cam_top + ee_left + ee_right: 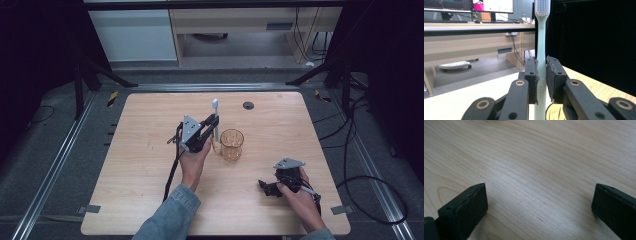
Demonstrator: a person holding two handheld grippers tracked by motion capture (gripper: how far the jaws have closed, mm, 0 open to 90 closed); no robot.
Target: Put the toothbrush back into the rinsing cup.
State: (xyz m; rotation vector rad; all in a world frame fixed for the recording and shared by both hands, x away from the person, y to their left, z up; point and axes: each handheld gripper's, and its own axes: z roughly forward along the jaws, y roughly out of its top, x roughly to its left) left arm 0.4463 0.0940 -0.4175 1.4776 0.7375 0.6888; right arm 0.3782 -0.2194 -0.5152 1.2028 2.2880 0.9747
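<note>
The lower end of the toothbrush (541, 65) was cut off at the bottom edge of the left gripper view, and from the high view it was hard to tell whether that end met the table (150, 200) or hung above it, since the gripper and the hand (192, 162) stood in the way. A small pale thing beside the glass (232, 144) was too blurred to name. Much of the right hand (300, 197) covered its own tool from above.

The left gripper (541, 75) was clamped on the toothbrush, its two black pads (533, 80) pressing the pale green handle from either side. The brush stood upright, bristle head on top, just left of the amber glass near the middle of the table. The glass stood upright and apart from the jaws.

The right gripper (539, 207) lay low over the near right part of the table, well apart from the glass. Its jaws stood wide apart with bare wood between them, holding nothing.
</note>
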